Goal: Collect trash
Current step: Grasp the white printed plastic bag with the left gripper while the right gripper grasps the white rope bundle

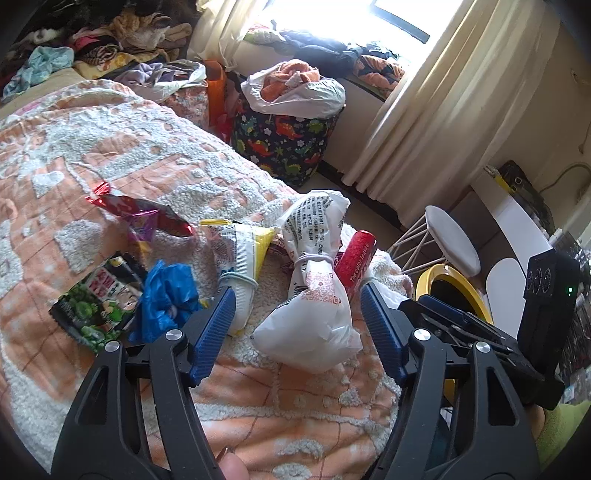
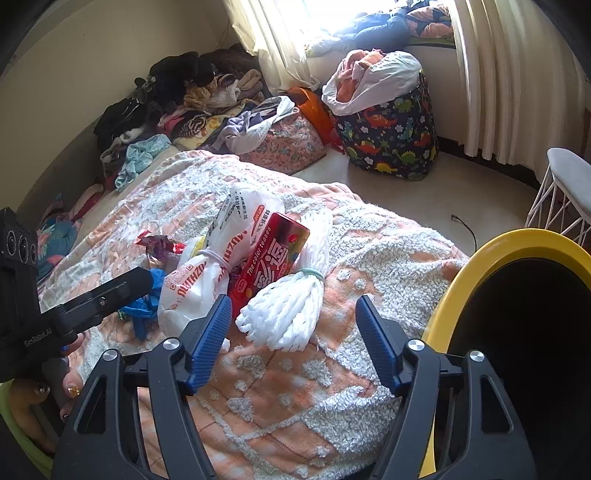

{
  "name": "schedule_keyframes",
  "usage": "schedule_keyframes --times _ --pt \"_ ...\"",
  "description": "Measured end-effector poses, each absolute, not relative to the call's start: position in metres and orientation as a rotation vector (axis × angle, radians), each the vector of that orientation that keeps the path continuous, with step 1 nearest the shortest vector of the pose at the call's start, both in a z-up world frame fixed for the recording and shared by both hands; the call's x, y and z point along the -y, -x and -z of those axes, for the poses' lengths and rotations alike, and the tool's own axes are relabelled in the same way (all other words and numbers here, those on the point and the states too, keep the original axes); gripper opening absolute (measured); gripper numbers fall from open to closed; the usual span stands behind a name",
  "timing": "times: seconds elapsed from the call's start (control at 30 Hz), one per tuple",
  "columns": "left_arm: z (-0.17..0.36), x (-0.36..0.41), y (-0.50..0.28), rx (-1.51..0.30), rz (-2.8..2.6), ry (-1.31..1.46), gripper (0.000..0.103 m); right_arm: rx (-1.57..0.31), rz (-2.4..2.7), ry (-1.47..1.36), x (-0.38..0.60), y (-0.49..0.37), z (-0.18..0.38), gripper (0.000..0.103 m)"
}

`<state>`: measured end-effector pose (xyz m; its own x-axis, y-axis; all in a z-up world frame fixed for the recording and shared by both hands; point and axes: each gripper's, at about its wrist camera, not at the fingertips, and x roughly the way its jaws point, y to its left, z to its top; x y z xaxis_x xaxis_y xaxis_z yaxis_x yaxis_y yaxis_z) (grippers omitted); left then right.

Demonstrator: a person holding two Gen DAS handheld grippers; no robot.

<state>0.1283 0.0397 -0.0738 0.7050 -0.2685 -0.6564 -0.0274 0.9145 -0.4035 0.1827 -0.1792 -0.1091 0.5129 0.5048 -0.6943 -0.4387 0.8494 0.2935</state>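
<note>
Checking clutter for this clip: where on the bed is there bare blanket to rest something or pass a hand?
Bare blanket lies near the cameras, below the white tied bag and white yarn bundle. More lies left, above the red foil wrapper. It is crowded from the green snack packet to the red box.

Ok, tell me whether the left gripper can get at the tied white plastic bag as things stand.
Probably yes. The left gripper is open with the tied white plastic bag already lying between its fingers, nothing on top of it. The red box leans close beside the bag and might get nudged.

Blown-out window (image 1: 332,22) glare, fisheye-warped edges
</note>
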Motion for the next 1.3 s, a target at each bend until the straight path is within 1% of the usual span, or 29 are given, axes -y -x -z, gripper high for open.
schedule_keyframes --times 0.07,0.13,0.3,0.33,0.37,0.43,0.5,0.57,0.63,0.97,1.1,1.3 --pt "0.077 -0.038 -0.133 -0.796 0.146 0.401 0.057 -0.872 -0.571 -0.084 0.177 -0.186 0.111 0.064" --pt "0.081 -0.036 -0.137 -0.811 0.153 0.402 0.057 -0.882 -0.573 -0.082 0.175 -0.188 0.113 0.062" --pt "0.089 -0.031 -0.142 -0.838 0.170 0.398 0.056 -0.930 -0.594 -0.086 0.170 -0.195 0.121 0.048" --pt "0.090 -0.030 -0.143 -0.844 0.174 0.400 0.055 -0.937 -0.599 -0.085 0.169 -0.196 0.122 0.043" --pt "0.092 -0.029 -0.143 -0.848 0.177 0.402 0.054 -0.942 -0.604 -0.081 0.168 -0.196 0.123 0.035" --pt "0.095 -0.027 -0.144 -0.857 0.178 0.399 0.052 -0.948 -0.611 -0.072 0.167 -0.195 0.124 0.027" --pt "0.097 -0.026 -0.145 -0.868 0.174 0.396 0.051 -0.946 -0.613 -0.069 0.166 -0.192 0.124 0.025" --pt "0.100 -0.025 -0.146 -0.879 0.168 0.393 0.048 -0.945 -0.611 -0.068 0.166 -0.190 0.124 0.021" --pt "0.101 -0.024 -0.147 -0.884 0.167 0.393 0.047 -0.946 -0.609 -0.071 0.168 -0.187 0.124 0.020" --pt "0.098 -0.018 -0.144 -0.888 0.178 0.373 0.029 -0.916 -0.588 -0.081 0.175 -0.172 0.117 0.018" --pt "0.092 -0.018 -0.138 -0.864 0.182 0.374 0.024 -0.893 -0.577 -0.082 0.182 -0.166 0.111 0.017" --pt "0.080 -0.020 -0.130 -0.825 0.178 0.376 0.021 -0.861 -0.556 -0.102 0.192 -0.157 0.102 0.017"
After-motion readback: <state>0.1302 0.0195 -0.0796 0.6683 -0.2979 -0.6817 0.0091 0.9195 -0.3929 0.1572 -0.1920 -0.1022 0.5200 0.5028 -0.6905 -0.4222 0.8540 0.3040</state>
